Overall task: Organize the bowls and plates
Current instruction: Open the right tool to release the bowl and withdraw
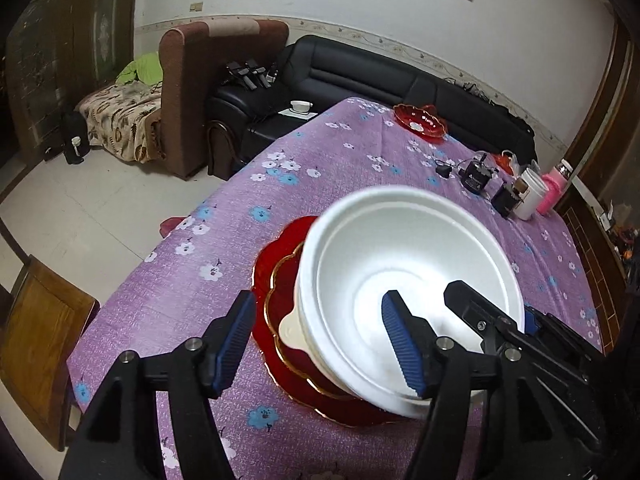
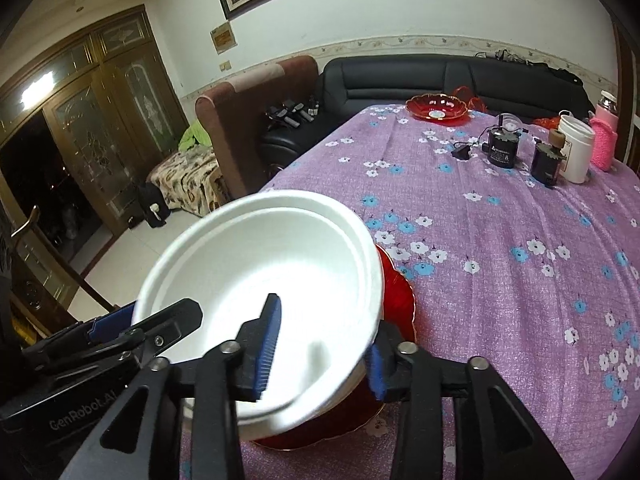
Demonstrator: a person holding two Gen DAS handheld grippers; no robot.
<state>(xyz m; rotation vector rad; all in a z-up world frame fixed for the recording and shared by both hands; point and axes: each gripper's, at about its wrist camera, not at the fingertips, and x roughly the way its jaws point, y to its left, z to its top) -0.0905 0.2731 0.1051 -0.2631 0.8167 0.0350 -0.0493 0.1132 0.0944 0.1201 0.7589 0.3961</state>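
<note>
A white foam bowl (image 1: 412, 264) sits tilted on a stack of red gold-rimmed plates (image 1: 280, 312) on the purple flowered tablecloth. It shows in the right wrist view (image 2: 260, 264) too, over the red plates (image 2: 396, 292). My left gripper (image 1: 320, 344) is open, its jaws astride the bowl's near rim, one finger inside the bowl. My right gripper (image 2: 320, 348) is open too, its jaws astride the bowl's rim on the other side, one finger (image 2: 268, 340) inside. Another red dish (image 1: 420, 122) lies at the table's far end, also seen in the right wrist view (image 2: 436, 107).
Black devices (image 2: 502, 146), a white jar (image 2: 576, 148) and a pink-sleeved bottle (image 2: 604, 136) stand at the table's far right. A wooden chair (image 1: 40, 340) is at the table's left. A black sofa (image 1: 380, 72) and a brown sofa (image 1: 188, 92) stand behind.
</note>
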